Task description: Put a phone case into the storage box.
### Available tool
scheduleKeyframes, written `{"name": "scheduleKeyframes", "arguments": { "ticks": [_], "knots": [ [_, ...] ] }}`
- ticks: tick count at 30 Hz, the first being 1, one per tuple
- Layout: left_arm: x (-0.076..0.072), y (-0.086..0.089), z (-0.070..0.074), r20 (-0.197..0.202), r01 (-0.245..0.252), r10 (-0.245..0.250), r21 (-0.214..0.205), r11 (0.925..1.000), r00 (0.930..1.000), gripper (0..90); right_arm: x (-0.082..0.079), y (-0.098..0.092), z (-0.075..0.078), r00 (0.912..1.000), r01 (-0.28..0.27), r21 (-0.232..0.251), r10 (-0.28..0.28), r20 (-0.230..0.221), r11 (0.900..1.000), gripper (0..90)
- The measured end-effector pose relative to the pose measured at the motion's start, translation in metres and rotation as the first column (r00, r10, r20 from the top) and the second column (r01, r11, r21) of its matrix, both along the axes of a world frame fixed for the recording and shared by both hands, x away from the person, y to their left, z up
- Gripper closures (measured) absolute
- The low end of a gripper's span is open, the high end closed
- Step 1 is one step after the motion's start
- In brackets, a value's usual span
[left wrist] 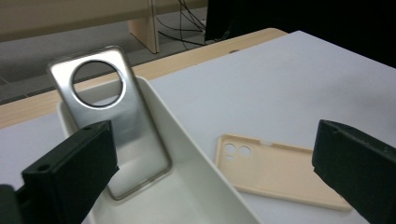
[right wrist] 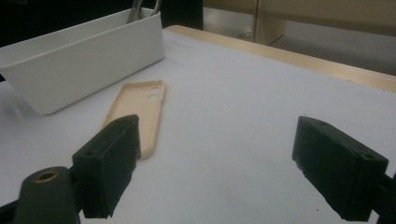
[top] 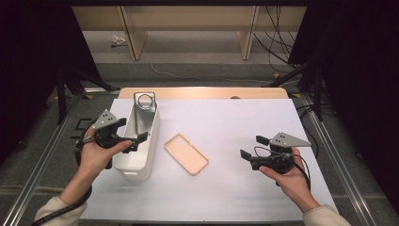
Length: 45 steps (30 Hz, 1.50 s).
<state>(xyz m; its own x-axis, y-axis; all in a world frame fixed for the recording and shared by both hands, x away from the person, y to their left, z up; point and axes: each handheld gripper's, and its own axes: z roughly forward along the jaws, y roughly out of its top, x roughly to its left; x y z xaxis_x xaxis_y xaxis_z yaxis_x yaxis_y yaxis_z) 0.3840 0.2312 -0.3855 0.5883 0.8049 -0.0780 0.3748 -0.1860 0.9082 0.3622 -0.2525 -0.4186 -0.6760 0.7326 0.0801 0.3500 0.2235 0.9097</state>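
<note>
A silver-grey phone case (top: 143,110) (left wrist: 109,121) with a round camera hole leans upright against the far end of a white bin (top: 149,136) (left wrist: 201,186) (right wrist: 79,56). A peach phone case (top: 186,153) (left wrist: 275,170) (right wrist: 140,109) lies flat, hollow side up, on the white table cover just right of the bin. My left gripper (top: 136,139) (left wrist: 210,177) hovers open over the bin's near half, nothing between its jaws. My right gripper (top: 251,148) (right wrist: 215,172) is open and empty above the table, to the right of the peach case and pointing towards it.
The white cover (top: 226,122) spans the wooden table (top: 202,92), with bare room between the peach case and my right gripper. Metal rails (top: 329,155) run along both table sides. Wooden furniture legs (top: 247,33) and cables (top: 277,42) stand on the floor beyond.
</note>
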Motion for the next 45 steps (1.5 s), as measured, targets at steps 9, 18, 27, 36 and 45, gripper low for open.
{"name": "scheduleKeyframes", "arguments": {
  "ticks": [9,18,27,36,45],
  "knots": [
    [-0.025,-0.014,-0.014,-0.006,0.071,-0.071,-0.006,0.9975,0.9974,0.2,0.0,0.004,-0.001,0.9997,-0.023,0.002,0.023,-0.007,0.9997,16.2],
    [-0.039,-0.02,-0.025,0.023,0.098,-0.098,-0.02,0.995,0.9949,1.4,0.0,0.008,-0.002,0.9989,-0.046,-0.003,0.046,-0.008,0.9989,16.2],
    [-0.045,-0.03,-0.03,0.028,0.122,-0.122,0.016,0.9924,0.9921,2.3,0.002,0.014,-0.003,0.9978,-0.066,-0.001,0.066,-0.012,0.9978,16.2],
    [-0.045,-0.031,-0.03,0.019,0.121,-0.121,0.006,0.9926,0.9925,2.9,0.004,0.013,-0.003,0.9979,-0.063,0.012,0.063,-0.015,0.998,16.2],
    [-0.045,-0.03,-0.031,0.013,0.119,-0.119,0.002,0.9929,0.9929,3.1,0.004,0.013,-0.002,0.998,-0.061,0.014,0.061,-0.014,0.998,16.2]
  ]
}}
